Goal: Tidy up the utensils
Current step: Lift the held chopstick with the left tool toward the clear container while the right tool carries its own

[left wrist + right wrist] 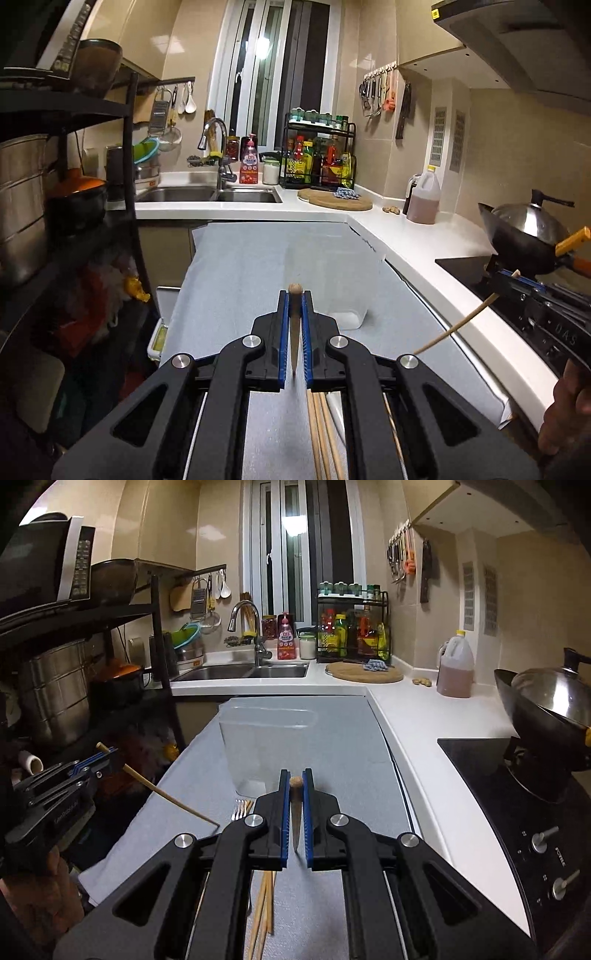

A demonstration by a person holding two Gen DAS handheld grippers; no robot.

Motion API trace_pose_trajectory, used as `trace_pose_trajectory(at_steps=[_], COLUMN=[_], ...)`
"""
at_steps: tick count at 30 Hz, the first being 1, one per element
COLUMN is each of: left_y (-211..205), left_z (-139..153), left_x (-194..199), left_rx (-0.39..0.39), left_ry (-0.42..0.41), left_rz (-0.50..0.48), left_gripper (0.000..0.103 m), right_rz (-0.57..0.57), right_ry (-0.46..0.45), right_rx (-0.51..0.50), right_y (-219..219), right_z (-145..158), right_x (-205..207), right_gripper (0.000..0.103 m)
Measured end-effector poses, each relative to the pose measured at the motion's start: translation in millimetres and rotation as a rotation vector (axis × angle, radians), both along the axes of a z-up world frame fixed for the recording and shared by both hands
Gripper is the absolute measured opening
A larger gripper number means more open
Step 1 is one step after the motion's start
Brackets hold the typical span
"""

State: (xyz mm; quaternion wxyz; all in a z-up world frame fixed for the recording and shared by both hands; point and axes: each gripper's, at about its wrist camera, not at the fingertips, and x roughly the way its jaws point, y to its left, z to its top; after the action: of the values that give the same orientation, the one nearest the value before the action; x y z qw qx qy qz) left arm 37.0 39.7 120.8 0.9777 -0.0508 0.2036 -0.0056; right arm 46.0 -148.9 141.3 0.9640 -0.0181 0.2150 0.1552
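**Inspector:** State of the two tools?

**Onlooker:** The left gripper [294, 295] has its jaws pressed together on one wooden chopstick [294, 332], thick end poking out beyond the tips and thin end pointing back toward the handle. The right gripper [295, 777] is pinching a second chopstick [295, 812] the same way. Each shows in the other's view, held above the counter, stick slanting down from the jaws.

**Inspector:** Where do they stand relative to the target?

**Onlooker:** Both sit above the near part of the grey mat [351, 738]. The clear plastic container [258, 746] stands upright further along the mat, toward the sink [240, 672]. More chopsticks [264, 904] lie loose near the mat's front edge, with small forks [239, 808] just beside the container's base.

**Inspector:** Step in hand?

**Onlooker:** In my judgement, the carry: one stick per hand picked up, not yet delivered. Next, each tip must be steered over the container's open mouth before letting go.

**Inspector:** Condition of the sticks?

**Onlooker:** Pale, plain wood, slender, tapering. They are gripped off-centre, so they may swing or slip on release.
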Motion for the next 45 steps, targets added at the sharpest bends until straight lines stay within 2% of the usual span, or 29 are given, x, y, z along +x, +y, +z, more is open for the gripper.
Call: trace_pose_trajectory(at_steps=[4,11,18,22,26,30,32,36,38,45], left_y=[3,3,4,15,23,28,27,21,16,-2], left_z=[13,28,57,90,128,160,166,166,156,95], left_x=[19,46,62,77,88,106,114,129,140,173], left_rx=[-0.006,-0.015,0.004,0.000,-0.006,-0.024,-0.031,-0.038,-0.037,-0.018], left_ry=[0.045,0.174,0.216,0.206,0.154,0.091,0.074,0.050,0.056,0.135], left_rz=[-0.002,0.013,0.000,-0.020,-0.048,-0.055,-0.053,-0.054,-0.058,-0.083], left_gripper=[0.007,0.007,0.007,0.007,0.007,0.007,0.007,0.007,0.007,0.007], right_rz=[0.015,0.017,0.037,0.068,0.075,0.066,0.052,0.029,0.027,0.027], right_ry=[0.032,0.058,0.039,0.021,-0.048,-0.081,-0.087,-0.092,-0.097,-0.035], right_rx=[-0.001,-0.001,0.015,0.070,0.086,0.100,0.105,0.142,0.154,0.121], right_y=[4,11,17,16,17,19,20,18,20,30], right_z=[19,42,74,105,140,155,156,146,138,82], right_x=[18,49,66,77,85,102,114,133,142,170], right_gripper=[0.007,0.007,0.007,0.007,0.007,0.007,0.007,0.007,0.007,0.007])
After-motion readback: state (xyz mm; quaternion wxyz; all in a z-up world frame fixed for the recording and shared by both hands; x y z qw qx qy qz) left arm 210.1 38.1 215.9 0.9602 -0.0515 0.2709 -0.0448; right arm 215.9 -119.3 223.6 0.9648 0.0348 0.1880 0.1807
